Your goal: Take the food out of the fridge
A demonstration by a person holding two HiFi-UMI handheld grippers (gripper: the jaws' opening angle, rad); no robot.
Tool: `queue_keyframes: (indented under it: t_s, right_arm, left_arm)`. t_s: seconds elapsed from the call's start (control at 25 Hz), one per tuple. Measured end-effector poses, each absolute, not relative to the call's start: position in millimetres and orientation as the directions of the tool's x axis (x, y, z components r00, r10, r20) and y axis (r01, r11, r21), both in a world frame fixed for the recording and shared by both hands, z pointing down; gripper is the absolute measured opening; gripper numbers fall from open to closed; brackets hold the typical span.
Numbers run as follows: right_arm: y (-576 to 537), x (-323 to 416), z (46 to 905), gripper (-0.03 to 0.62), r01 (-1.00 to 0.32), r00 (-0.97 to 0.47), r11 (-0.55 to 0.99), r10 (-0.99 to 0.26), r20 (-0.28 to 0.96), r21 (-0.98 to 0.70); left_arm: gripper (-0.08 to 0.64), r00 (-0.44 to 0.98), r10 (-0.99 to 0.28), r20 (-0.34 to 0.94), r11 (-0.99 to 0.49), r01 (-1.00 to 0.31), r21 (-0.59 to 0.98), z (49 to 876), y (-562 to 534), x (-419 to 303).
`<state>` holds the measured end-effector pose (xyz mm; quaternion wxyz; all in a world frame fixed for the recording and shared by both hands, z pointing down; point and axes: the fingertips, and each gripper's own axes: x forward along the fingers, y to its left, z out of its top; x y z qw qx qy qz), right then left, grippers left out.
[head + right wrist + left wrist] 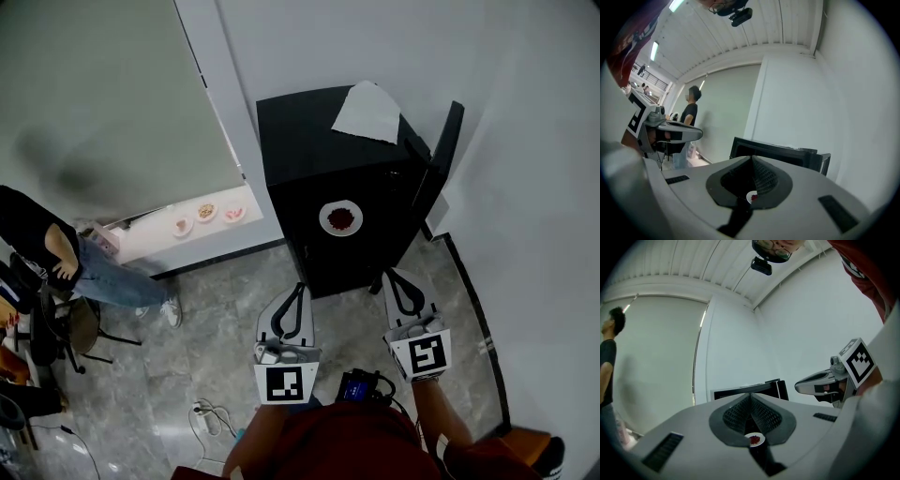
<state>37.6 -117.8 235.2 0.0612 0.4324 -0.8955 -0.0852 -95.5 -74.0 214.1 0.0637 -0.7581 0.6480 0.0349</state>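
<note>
Head view, item list.

1. Fridge: small, black, set against the far white wall. Its door is swung open at the right.
2. Plate: white and round, heaped with dark red food. It is seen inside the fridge's dark front opening, below the top edge. What it rests on cannot be made out.
3. Sheet of white paper: laid on the fridge top, towards the far right corner.
4. Left claw: held low, near the fridge front, to the left of the plate. In the left gripper view the jaws are pressed together at the tips and nothing is held. The plate is seen beyond them.
5. Right claw: held level with the left one, just beside the fridge's near right corner. In the right gripper view the jaws are likewise pressed together and empty. The plate is seen beyond them.
6. Three small dishes: lined up on a low ledge to the left of the fridge.
7. Person: dark top and jeans, standing at the far left of the grey stone floor.
8. Cable: lying on the floor near the left claw.
</note>
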Motion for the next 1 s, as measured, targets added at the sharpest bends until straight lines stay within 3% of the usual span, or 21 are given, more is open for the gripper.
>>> queue_keyframes:
  t_s: [0.44, 1.0]
  right_arm:
    - [-148.1, 6.3, 239.1, 0.023, -0.825, -0.534, 0.529, -0.845, 0.031, 0.198]
    - [-173.5, -10.0, 282.4, 0.023, -0.816, -0.538, 0.552, -0.834, 0.123, 0.172]
  left_arm:
    - [0.015, 0.226, -0.966, -0.125, -0.224, -0.974, -0.033, 226.4, -106.5, -137.8]
    - [0.017, 0.237, -0.968, -0.080, -0.237, -0.971, -0.008, 253.9, -131.6, -139.6]
